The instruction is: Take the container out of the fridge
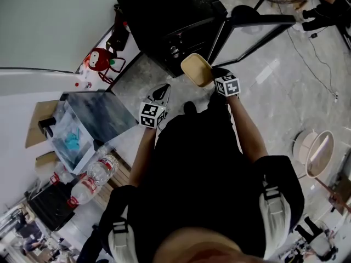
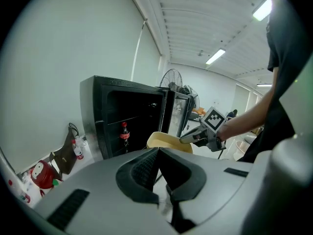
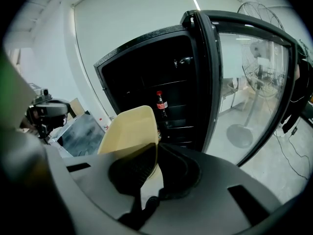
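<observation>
The container (image 1: 197, 69) is a shallow beige tray, held tilted in the air in front of the black fridge (image 1: 164, 15), outside its dark interior. My right gripper (image 1: 212, 76) is shut on the tray's near rim. In the right gripper view the container (image 3: 129, 129) stands between the jaws of that gripper (image 3: 155, 153), its rim pinched. My left gripper (image 1: 163, 92) hangs lower left of the tray, apart from it, shut and holding nothing. The left gripper view shows its jaws (image 2: 159, 153) together, with the container (image 2: 164, 140) and the right gripper (image 2: 203, 133) beyond.
The fridge's glass door (image 1: 258, 34) stands swung open to the right. A cola bottle (image 3: 160, 104) stands on a fridge shelf. Left of me are a glass-topped box (image 1: 93, 116), plastic bottles (image 1: 96, 174) and a red toy (image 1: 98, 59). A pale stool (image 1: 315, 152) is at the right.
</observation>
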{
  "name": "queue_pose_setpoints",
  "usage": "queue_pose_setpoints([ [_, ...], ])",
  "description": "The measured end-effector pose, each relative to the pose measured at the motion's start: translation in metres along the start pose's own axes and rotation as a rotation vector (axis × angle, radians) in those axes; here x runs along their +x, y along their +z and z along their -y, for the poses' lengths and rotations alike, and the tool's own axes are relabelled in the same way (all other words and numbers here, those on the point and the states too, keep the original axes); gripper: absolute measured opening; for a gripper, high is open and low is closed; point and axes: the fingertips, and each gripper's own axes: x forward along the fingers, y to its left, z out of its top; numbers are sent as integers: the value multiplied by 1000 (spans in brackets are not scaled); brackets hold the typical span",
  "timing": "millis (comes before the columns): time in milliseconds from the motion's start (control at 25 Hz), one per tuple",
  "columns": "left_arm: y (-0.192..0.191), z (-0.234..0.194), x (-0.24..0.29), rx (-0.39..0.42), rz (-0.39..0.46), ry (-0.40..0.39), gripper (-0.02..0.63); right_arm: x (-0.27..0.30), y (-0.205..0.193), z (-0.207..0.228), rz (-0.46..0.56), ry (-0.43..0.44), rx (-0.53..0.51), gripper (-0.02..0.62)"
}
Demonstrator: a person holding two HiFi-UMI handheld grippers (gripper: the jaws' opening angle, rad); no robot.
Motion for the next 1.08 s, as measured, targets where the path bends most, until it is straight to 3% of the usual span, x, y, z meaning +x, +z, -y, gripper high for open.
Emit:
queue_pose_setpoints([
  [1080, -14, 10, -8, -2, -1, -17, 18, -16, -43, -3, -34, 11, 19, 18],
])
